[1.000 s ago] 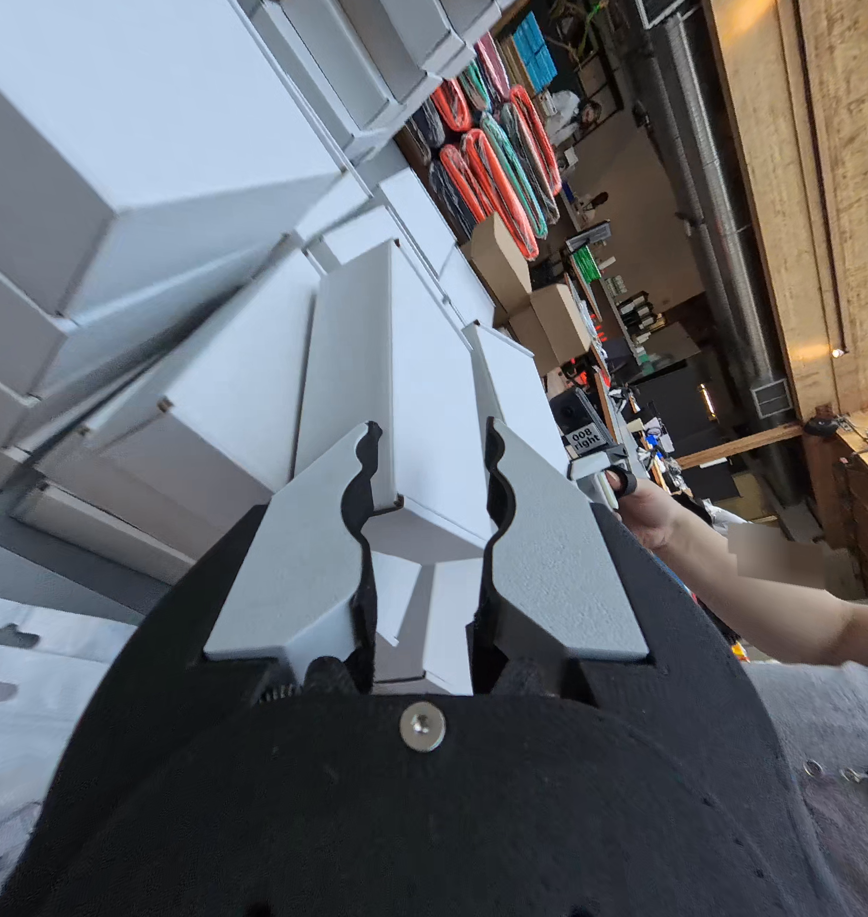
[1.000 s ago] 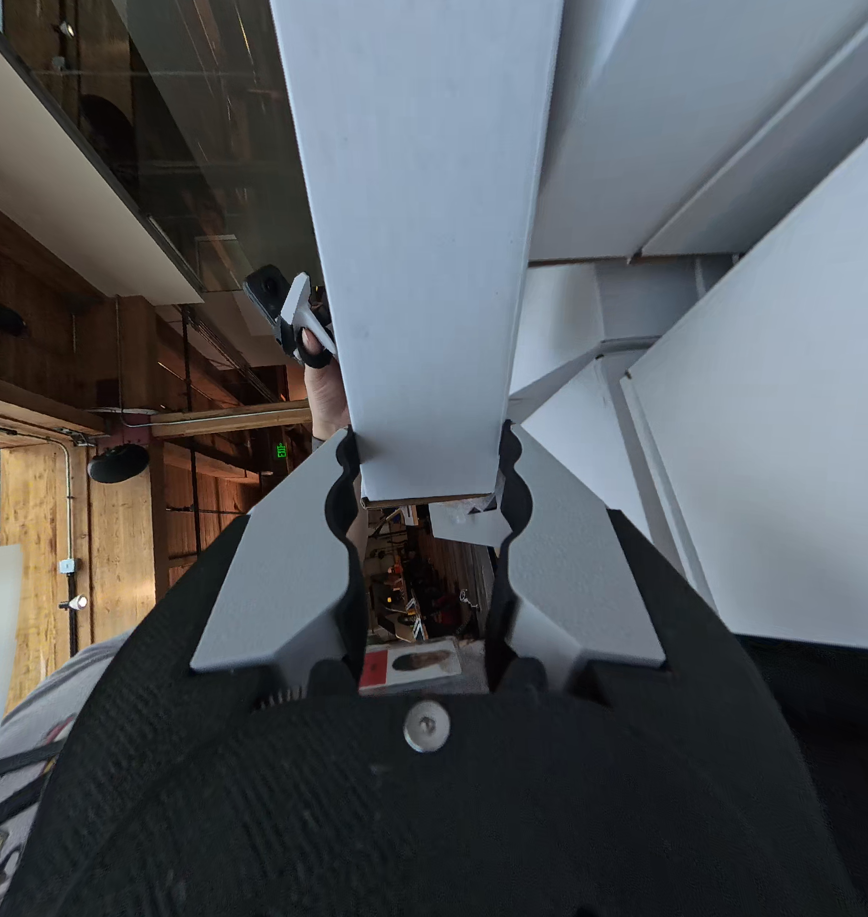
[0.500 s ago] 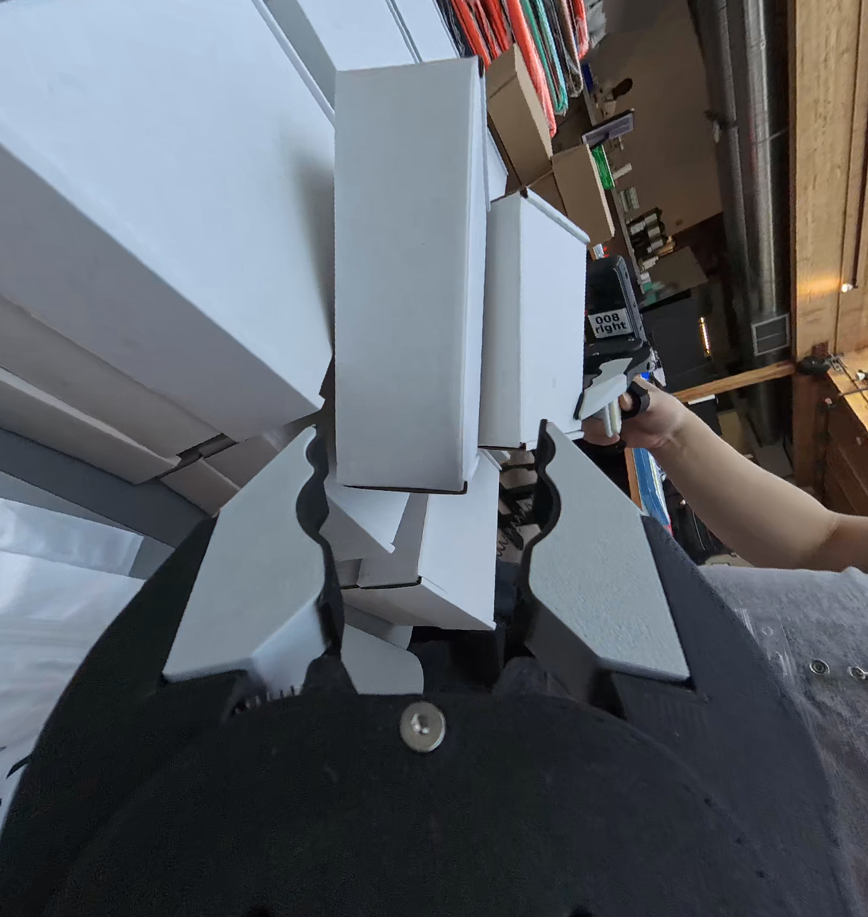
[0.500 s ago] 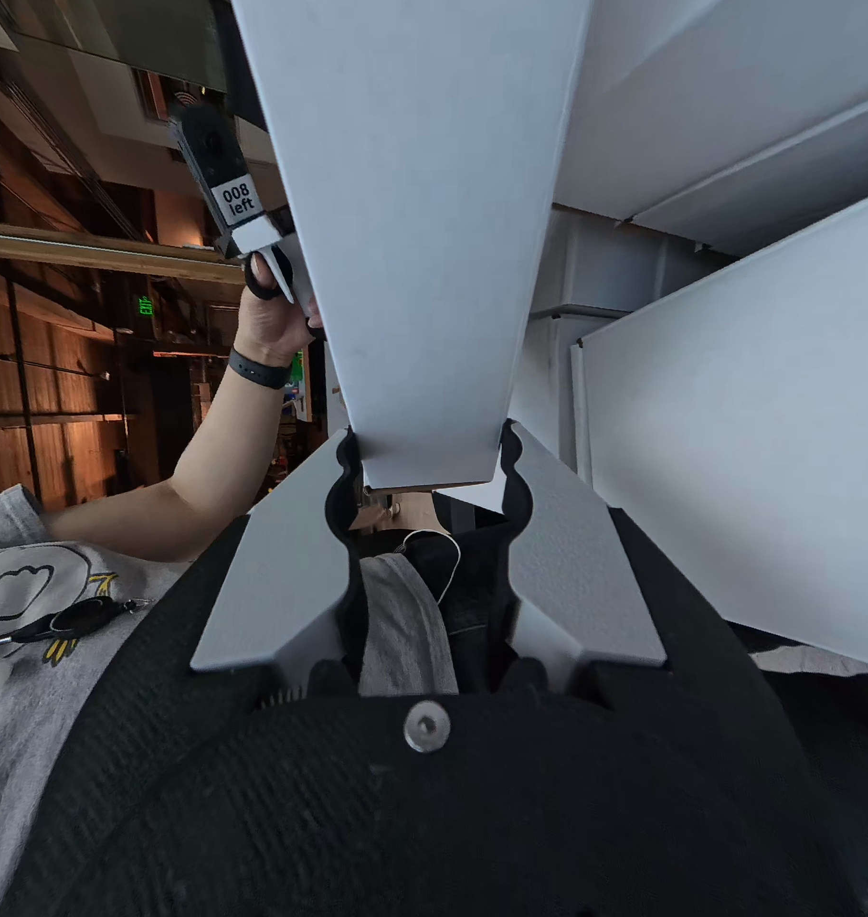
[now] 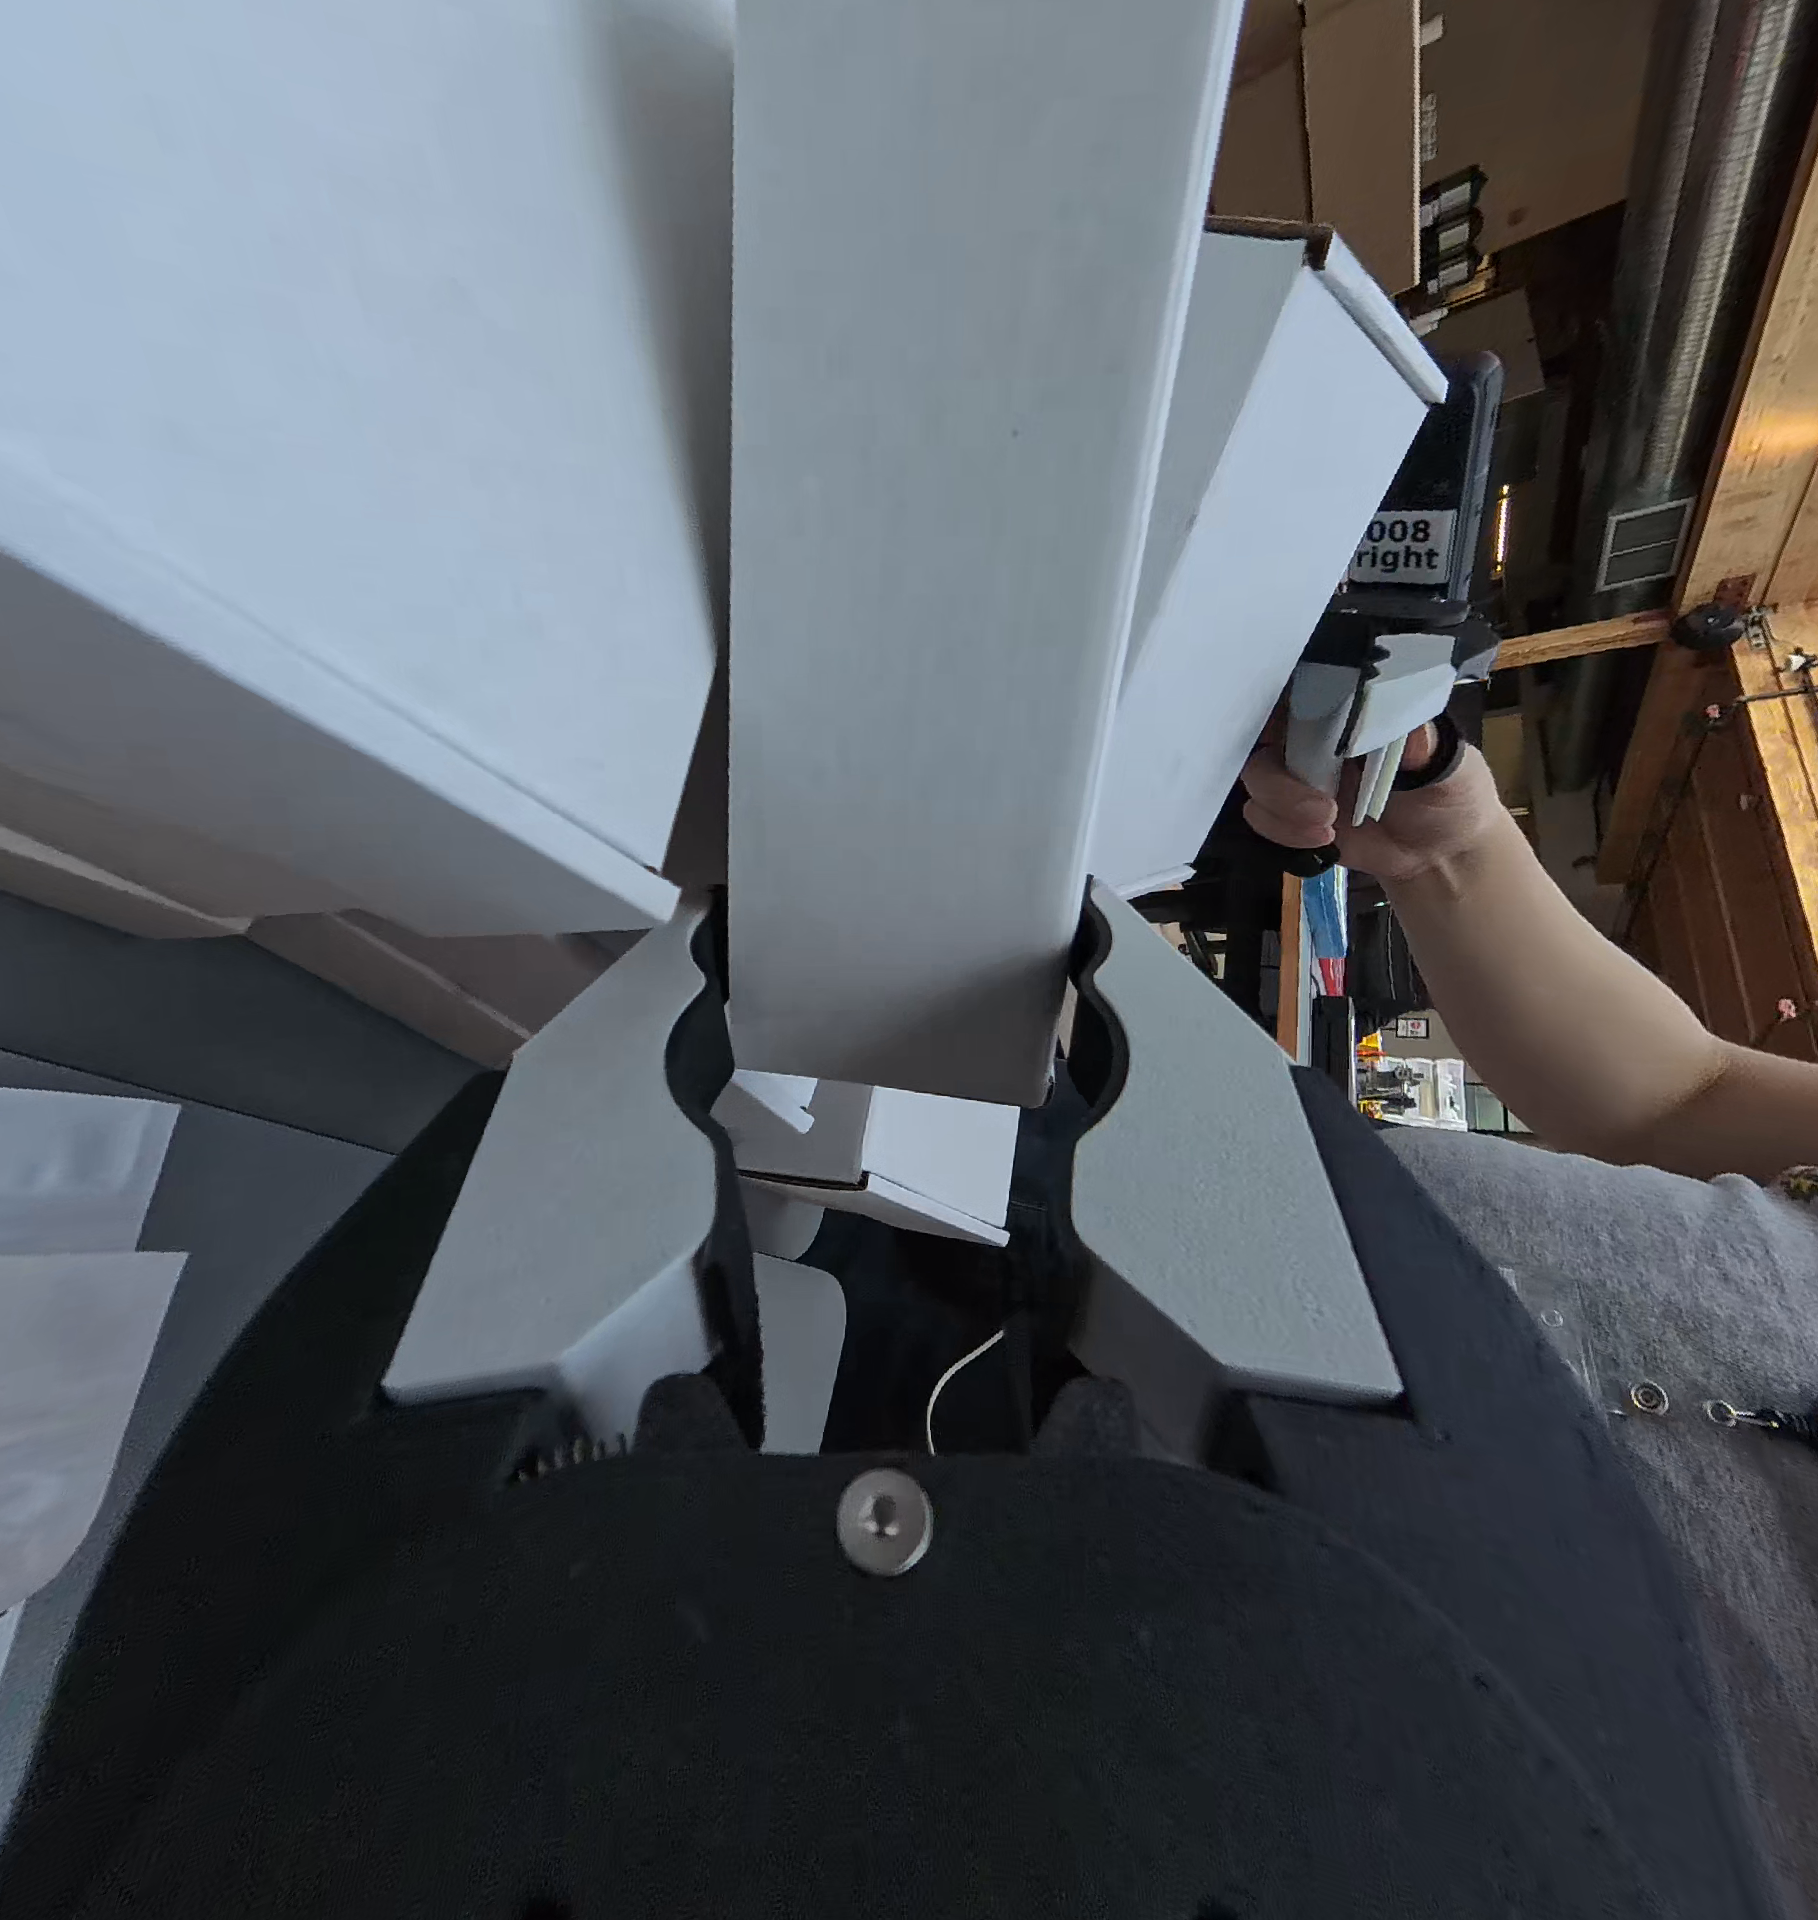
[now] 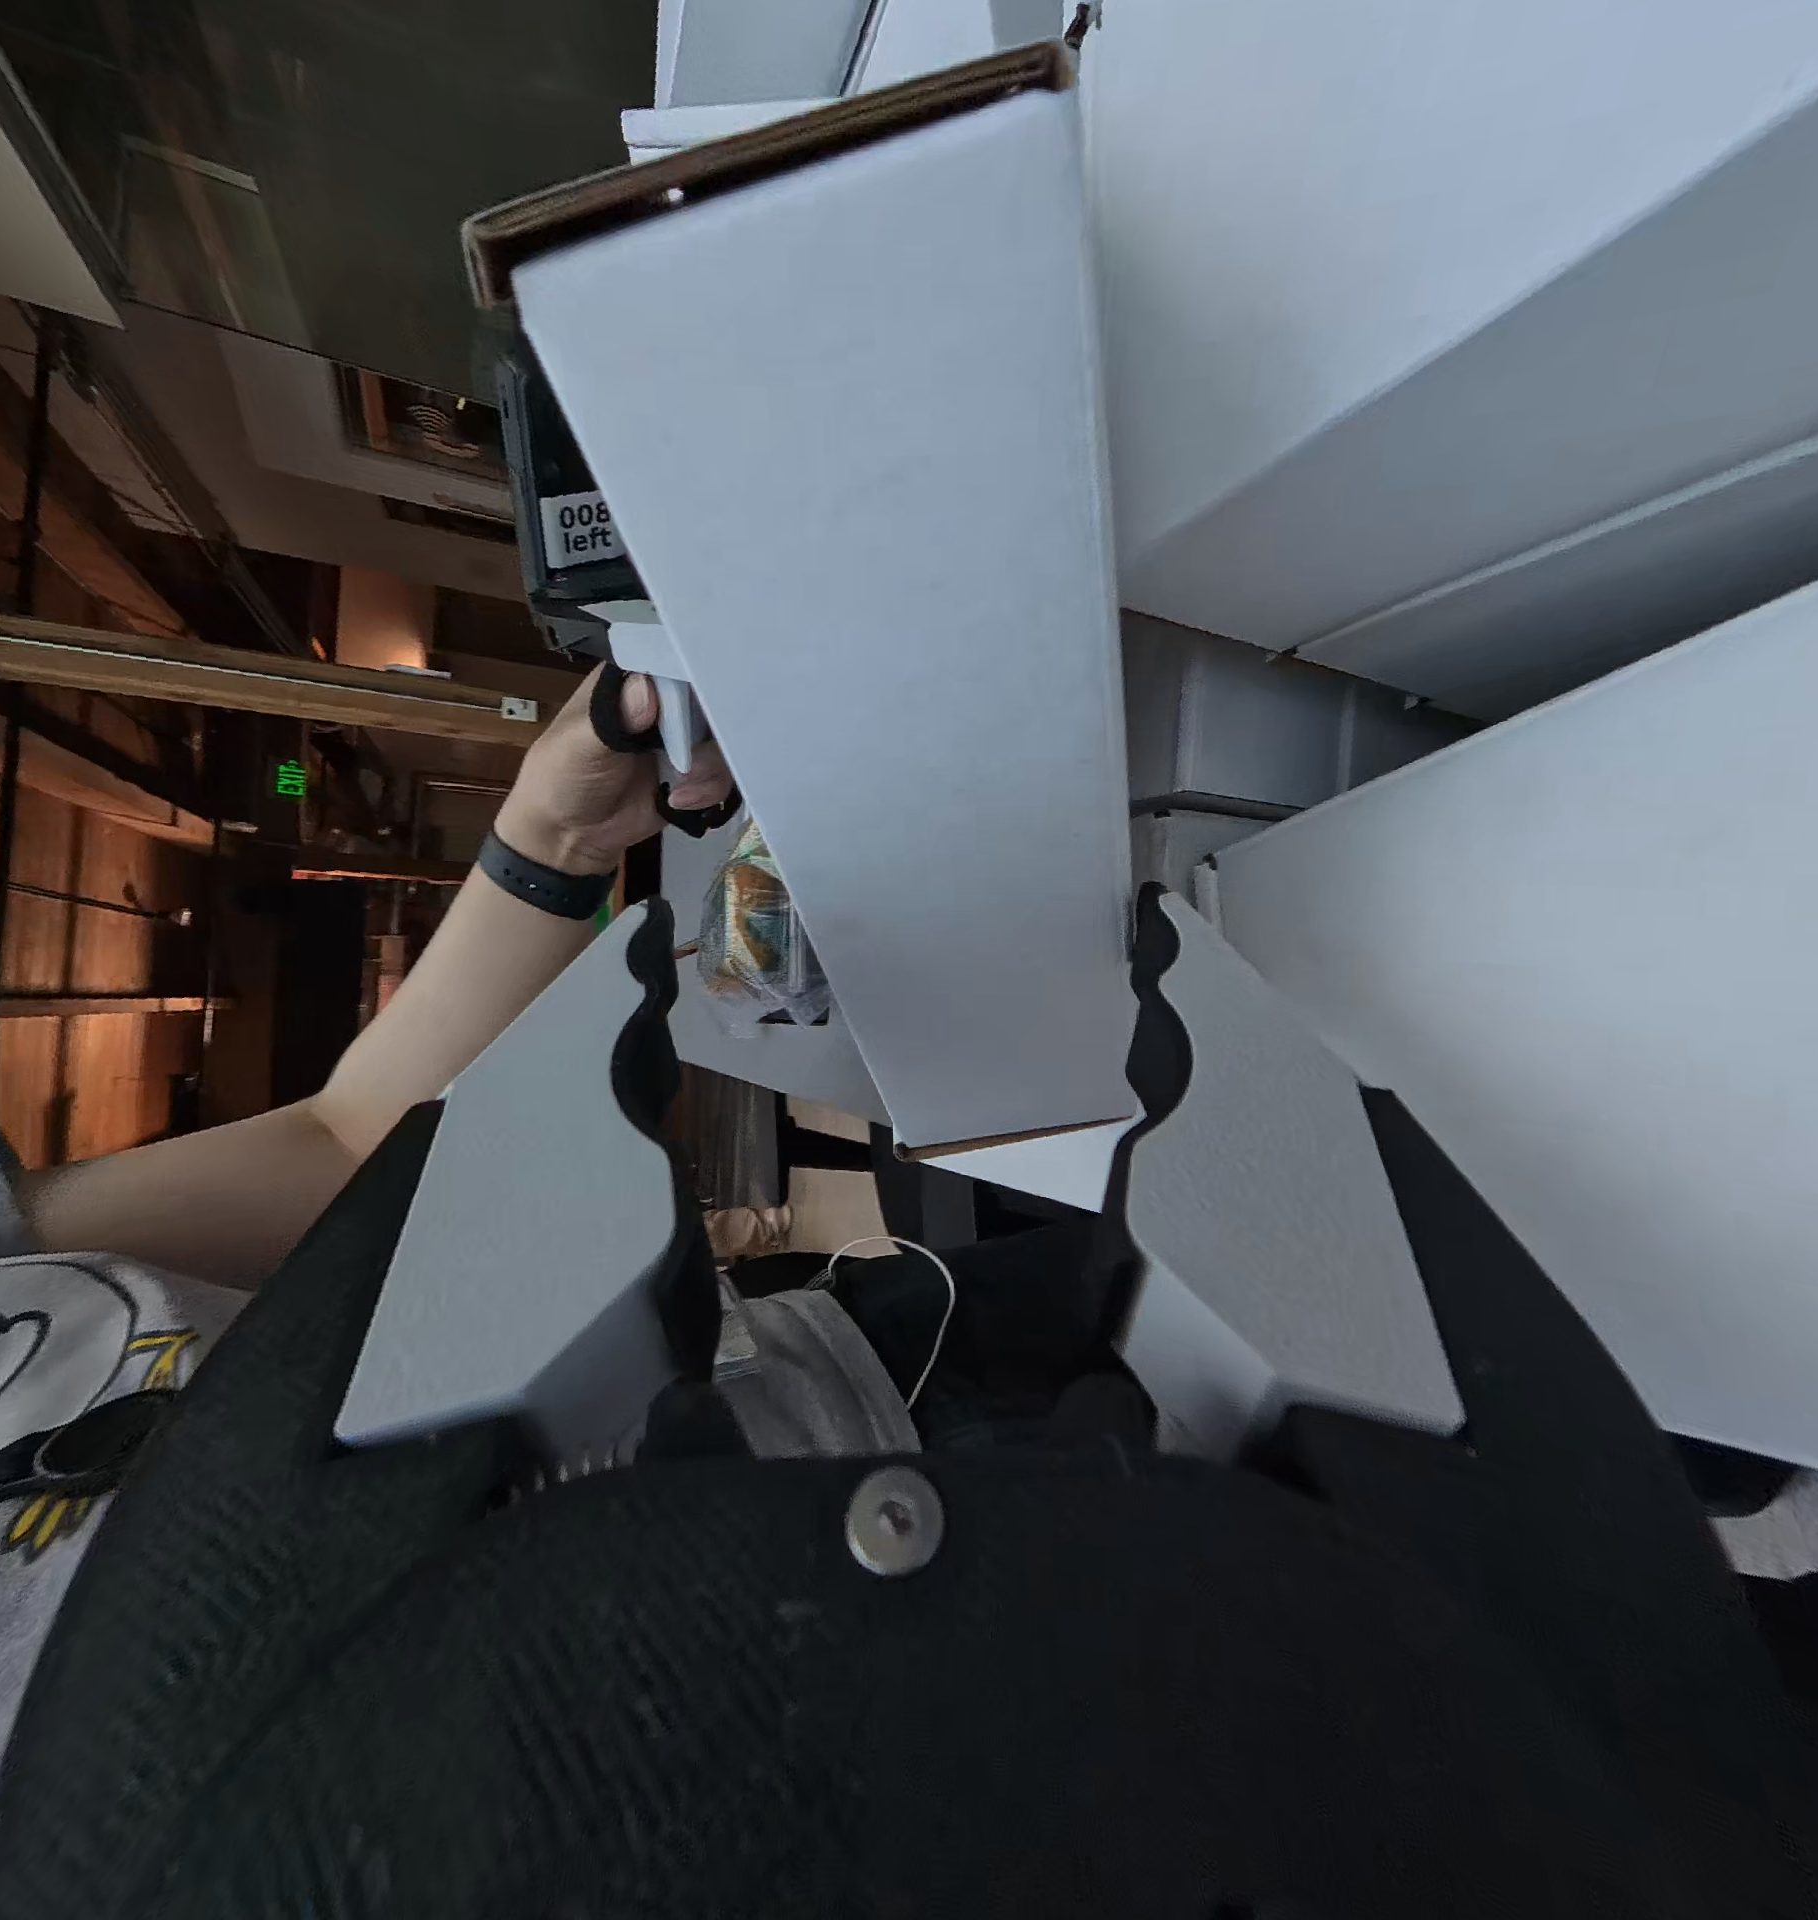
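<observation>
White box [image 5: 946,520] in left tool [image 5: 894,997]

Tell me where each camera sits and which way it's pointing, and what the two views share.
Left wrist view: on the left gripper, looking along its fingers at a narrow white box clamped between them; right hand and grey shirt show.
Right wrist view: on the right gripper, open, facing an open-ended white box touching one finger; left hand with black wristband shows.
Shared: each shows the other gripper, the stacked white boxes and the shirt.
</observation>
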`<state>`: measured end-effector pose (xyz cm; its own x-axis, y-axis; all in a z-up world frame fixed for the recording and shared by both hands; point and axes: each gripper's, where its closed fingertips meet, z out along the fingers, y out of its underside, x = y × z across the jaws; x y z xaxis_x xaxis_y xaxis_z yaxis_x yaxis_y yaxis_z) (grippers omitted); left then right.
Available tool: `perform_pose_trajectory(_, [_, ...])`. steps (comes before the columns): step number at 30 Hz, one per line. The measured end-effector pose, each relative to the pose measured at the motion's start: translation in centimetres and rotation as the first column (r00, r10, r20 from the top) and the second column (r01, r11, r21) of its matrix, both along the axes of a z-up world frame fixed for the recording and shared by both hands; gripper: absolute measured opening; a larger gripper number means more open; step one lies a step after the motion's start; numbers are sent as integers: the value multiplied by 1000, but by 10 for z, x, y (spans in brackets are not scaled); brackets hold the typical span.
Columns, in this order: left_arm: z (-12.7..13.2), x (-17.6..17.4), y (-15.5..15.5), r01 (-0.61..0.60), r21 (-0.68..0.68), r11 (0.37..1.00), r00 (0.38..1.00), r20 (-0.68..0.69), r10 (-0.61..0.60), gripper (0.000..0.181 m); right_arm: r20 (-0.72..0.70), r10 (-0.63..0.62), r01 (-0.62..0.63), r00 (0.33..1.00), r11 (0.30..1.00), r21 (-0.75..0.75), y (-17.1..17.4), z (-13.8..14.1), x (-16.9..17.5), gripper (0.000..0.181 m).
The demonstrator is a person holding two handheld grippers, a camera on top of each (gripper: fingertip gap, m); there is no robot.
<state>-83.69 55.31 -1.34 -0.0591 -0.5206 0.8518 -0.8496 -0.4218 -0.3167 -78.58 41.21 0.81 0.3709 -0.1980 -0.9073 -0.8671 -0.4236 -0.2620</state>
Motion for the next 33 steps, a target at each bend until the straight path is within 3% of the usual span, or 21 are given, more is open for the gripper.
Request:
perform_pose_trajectory(2, [-1,0,-2,5,-6,1000,1000,-3,-5,65,68,-17,19,998,999,-31,3,-4,0,90])
perform_pose_trajectory(3, [1,2,-2,-6,-21,1000,1000,7,7,74,98,-43,46,994,998,-32,5,-5,4,87])
perform_pose_trajectory(4, [4,6,-2,-23,-47,999,1000,18,24,81,113,-74,78,991,997,-30,6,-7,9,80])
perform_pose_trajectory(5, [7,9,-2,-31,-77,997,999,24,33,76,114,-91,96,989,995,-34,6,-10,12,67])
perform_pose_trajectory(7, [3,9,-1,-25,-74,997,1000,9,26,64,73,-106,107,992,994,-18,6,-13,12,63])
perform_pose_trajectory(13, [20,1,-10,-25,-190,982,999,24,30,63,-119,-139,150,983,985,85,-12,0,6,61])
perform_pose_trajectory(17, [38,-14,-17,-43,-239,970,997,53,58,63,-193,-107,140,975,975,170,-26,29,-6,61])
perform_pose_trajectory(22, [77,-17,-35,-71,-300,951,989,106,107,63,-128,-53,79,990,974,211,-52,72,2,61])
perform_pose_trajectory(28, [136,15,-92,-20,-319,948,977,194,86,63,-142,4,37,990,957,286,-105,124,36,61])
perform_pose_trajectory(33, [174,64,-174,15,-348,937,970,233,71,63,-176,36,32,984,930,367,-182,157,70,61])
